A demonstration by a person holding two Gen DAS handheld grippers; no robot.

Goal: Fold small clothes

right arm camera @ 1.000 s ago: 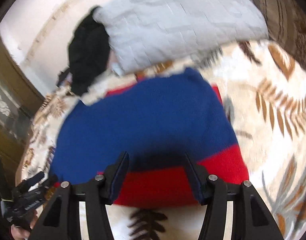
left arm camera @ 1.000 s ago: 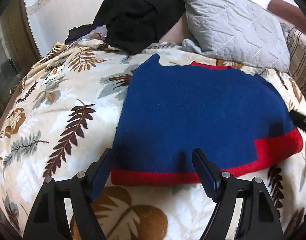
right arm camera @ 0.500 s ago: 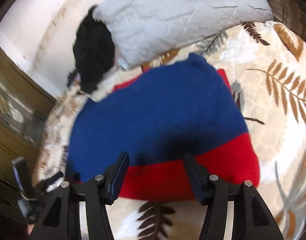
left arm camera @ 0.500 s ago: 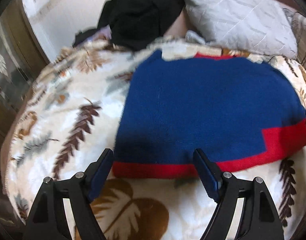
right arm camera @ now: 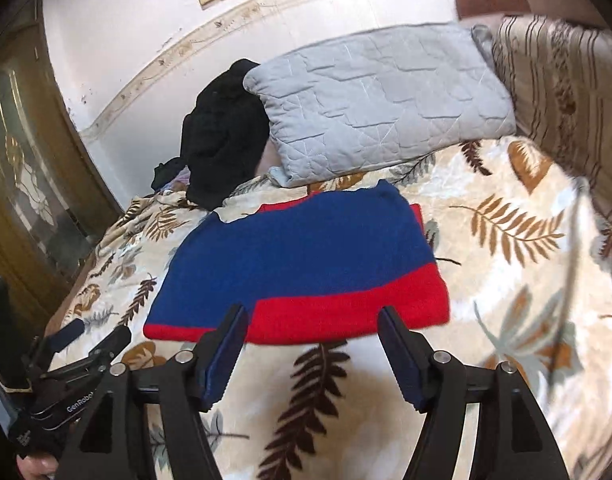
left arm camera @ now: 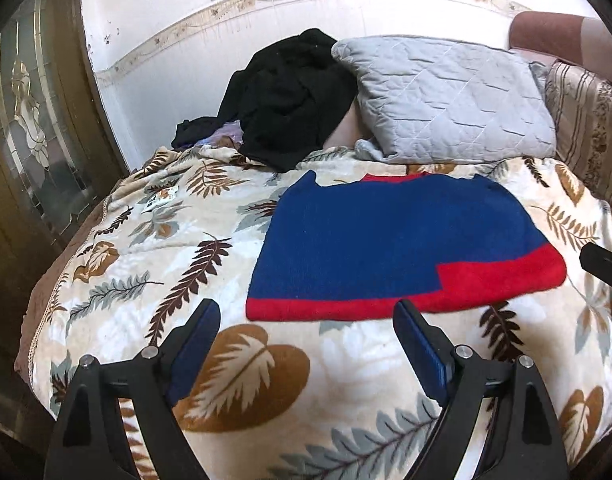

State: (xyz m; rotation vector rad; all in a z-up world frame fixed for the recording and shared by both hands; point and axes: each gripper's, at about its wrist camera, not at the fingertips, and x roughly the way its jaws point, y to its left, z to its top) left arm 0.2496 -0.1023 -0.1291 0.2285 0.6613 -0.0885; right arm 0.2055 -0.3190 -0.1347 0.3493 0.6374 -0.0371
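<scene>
While both the left gripper [left arm camera: 306, 344] and right gripper [right arm camera: 311, 342] spread wider, empty, the folded sweater [left arm camera: 393, 248] lies mid-frame on the bed [left arm camera: 146, 248], grey pillow [left arm camera: 445, 100] and black clothes [left arm camera: 290, 96] above it.

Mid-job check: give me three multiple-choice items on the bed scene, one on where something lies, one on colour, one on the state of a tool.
1. Where is the black clothing pile?
A. beside the grey pillow, by the wall
B. on top of the sweater
C. on the floor

2. What colours is the folded sweater?
A. green and white
B. blue and red
C. all black

3. What is between the left tool fingers?
A. the sweater's hem
B. a sock
C. nothing, only the leaf-print blanket below

Answers: 1 A, the pile sits against the pillow's left edge; 2 B, a blue body with red bands; 3 C, the jaws are opening short of the hem.
</scene>
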